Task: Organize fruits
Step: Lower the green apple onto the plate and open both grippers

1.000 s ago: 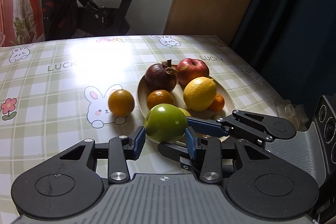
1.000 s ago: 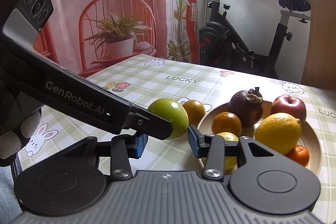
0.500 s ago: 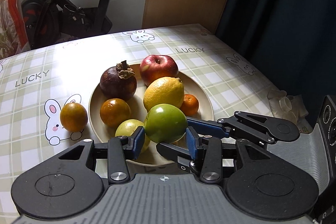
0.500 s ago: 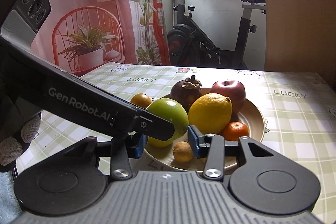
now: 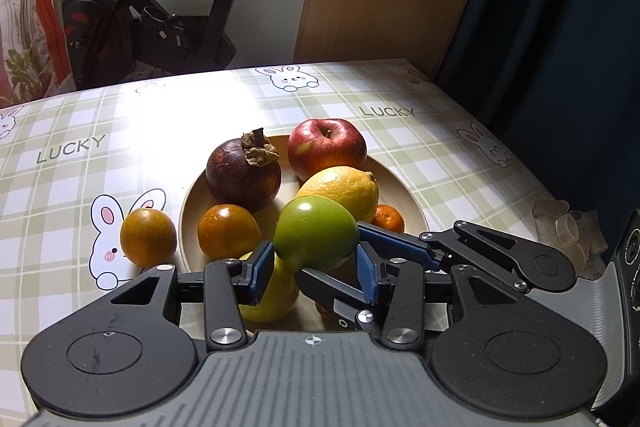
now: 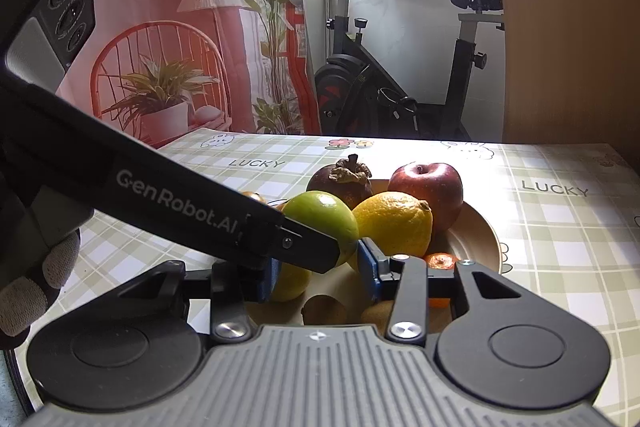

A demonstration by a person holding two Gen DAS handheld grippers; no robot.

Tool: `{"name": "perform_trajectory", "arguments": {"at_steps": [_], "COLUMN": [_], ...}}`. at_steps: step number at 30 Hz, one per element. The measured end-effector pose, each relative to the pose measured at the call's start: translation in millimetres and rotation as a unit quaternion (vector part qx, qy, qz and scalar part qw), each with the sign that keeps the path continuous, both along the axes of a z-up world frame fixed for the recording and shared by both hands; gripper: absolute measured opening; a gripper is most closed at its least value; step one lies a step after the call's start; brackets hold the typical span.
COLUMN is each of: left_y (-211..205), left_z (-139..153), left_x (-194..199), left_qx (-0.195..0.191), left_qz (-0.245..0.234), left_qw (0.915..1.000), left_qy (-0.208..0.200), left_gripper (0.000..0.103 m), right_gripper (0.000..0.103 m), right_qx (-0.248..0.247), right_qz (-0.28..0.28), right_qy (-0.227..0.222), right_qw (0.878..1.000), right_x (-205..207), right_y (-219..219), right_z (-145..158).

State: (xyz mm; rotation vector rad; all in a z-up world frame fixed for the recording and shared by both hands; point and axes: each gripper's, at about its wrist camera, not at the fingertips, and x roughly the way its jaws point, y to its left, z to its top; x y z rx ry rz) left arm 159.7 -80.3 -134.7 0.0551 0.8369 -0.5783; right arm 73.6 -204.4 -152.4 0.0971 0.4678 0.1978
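My left gripper (image 5: 314, 273) is shut on a green apple (image 5: 316, 233) and holds it above the near side of a beige plate (image 5: 404, 193). On the plate lie a mangosteen (image 5: 243, 173), a red apple (image 5: 326, 149), a lemon (image 5: 340, 191), an orange (image 5: 228, 233), a small mandarin (image 5: 388, 218) and a yellow-green fruit (image 5: 270, 301). Another orange (image 5: 148, 237) lies on the table left of the plate. My right gripper (image 6: 318, 277) is open just below and beside the green apple (image 6: 320, 217), crossing under the left gripper's fingers. Two small brown fruits (image 6: 324, 309) lie at the plate's near edge.
The table has a green checked cloth with rabbit prints (image 5: 72, 147). An exercise bike (image 5: 160, 19) stands behind the table. Clear plastic wrapping (image 5: 568, 231) lies at the right edge. A potted plant on a red chair (image 6: 160, 95) stands far left.
Both grippers have moved forward with the green apple, from beside the plate to over its near side. The left gripper's hold on the apple is unchanged.
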Motion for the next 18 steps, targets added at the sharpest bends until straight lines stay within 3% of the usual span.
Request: {"name": "perform_trajectory", "arguments": {"at_steps": [18], "left_y": [9.1], "left_z": [-4.8], "left_x": [-2.7], "left_qx": [-0.026], "left_qz": [0.03], "left_qw": [0.9992], "left_qy": [-0.006], "left_gripper": [0.059], "right_gripper": [0.046], "right_qx": [-0.005], "right_qz": [-0.008], "right_qy": [-0.036], "right_qw": [0.999], "right_x": [-6.3], "right_y": [3.2], "right_z": [-10.4]}}
